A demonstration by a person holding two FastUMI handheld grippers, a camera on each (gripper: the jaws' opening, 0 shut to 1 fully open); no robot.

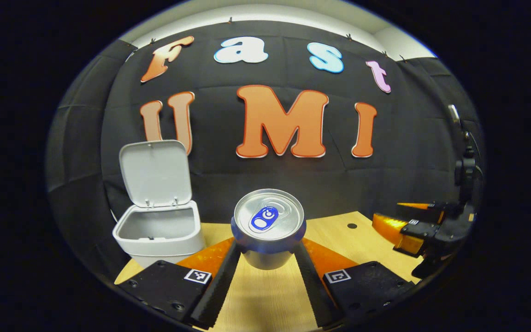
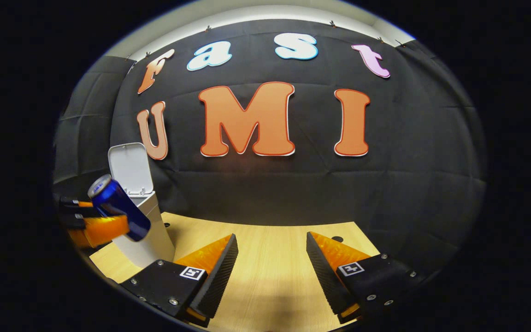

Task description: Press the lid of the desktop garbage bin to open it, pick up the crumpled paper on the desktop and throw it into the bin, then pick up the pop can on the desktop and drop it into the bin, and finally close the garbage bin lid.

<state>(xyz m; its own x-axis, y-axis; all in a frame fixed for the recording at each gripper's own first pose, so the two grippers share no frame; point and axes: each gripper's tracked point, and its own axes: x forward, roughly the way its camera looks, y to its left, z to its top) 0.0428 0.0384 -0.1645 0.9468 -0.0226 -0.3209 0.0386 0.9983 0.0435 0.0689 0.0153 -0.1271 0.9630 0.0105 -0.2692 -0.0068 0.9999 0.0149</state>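
So, in the left gripper view the left gripper [image 1: 268, 251] has its 2 fingers pressed against either side of the pop can [image 1: 268, 228], which sits in the lower centre of the frame with its silver top facing the camera, carried above the table [image 1: 265, 295]. At centre left stands the garbage bin [image 1: 159, 235], its lid [image 1: 155, 173] tipped up and back, so the opening step looks done. The inside of the bin that can be seen is plain grey; whether the crumpled paper lies at the bottom I cannot tell. The right gripper [image 1: 401, 221] shows at the right edge of the frame, well apart from the can.

In the right gripper view the right gripper [image 2: 271, 258] holds its fingers wide with nothing between them, over bare table [image 2: 270, 267] at lower centre. At centre left the can [image 2: 119, 207] is tilted in the left gripper [image 2: 97, 221], just in front of the open bin [image 2: 148, 235] and its raised lid [image 2: 129, 168].

Judging from this, the can is picked up but not yet dropped; dropping it in and closing the lid remain.
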